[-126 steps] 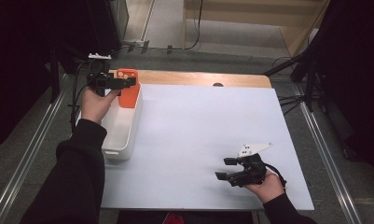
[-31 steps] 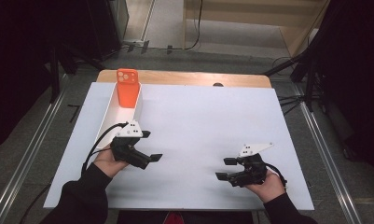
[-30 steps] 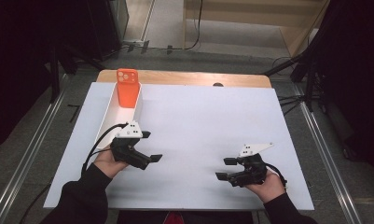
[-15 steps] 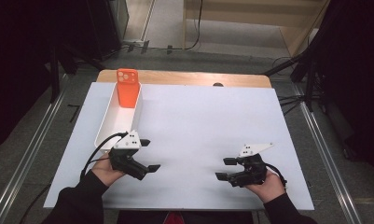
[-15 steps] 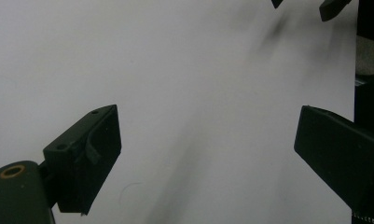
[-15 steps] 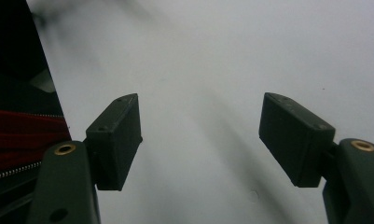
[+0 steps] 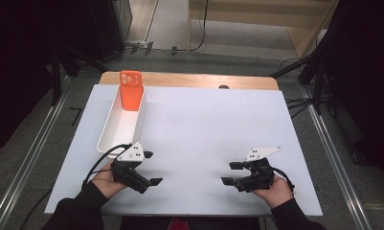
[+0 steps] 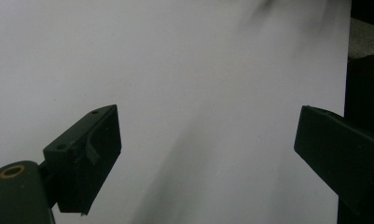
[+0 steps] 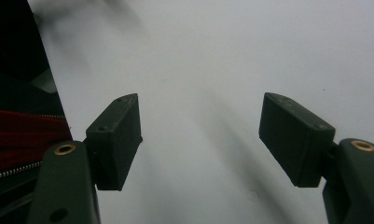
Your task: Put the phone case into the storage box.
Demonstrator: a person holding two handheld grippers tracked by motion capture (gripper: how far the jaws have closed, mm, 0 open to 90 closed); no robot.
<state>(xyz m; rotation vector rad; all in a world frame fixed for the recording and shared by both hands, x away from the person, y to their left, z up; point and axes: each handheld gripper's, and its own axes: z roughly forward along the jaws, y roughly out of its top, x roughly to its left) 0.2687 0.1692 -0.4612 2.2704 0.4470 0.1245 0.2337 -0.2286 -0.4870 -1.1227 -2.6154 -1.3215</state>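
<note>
White table (image 7: 204,129) under both grippers' wide, empty jaws.

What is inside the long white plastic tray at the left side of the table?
The long white plastic tray holds an orange phone case that leans upright against its far end. The rest of the floor looks bare. The near wall hides the inner corner closest to the left hand-held gripper.
</note>
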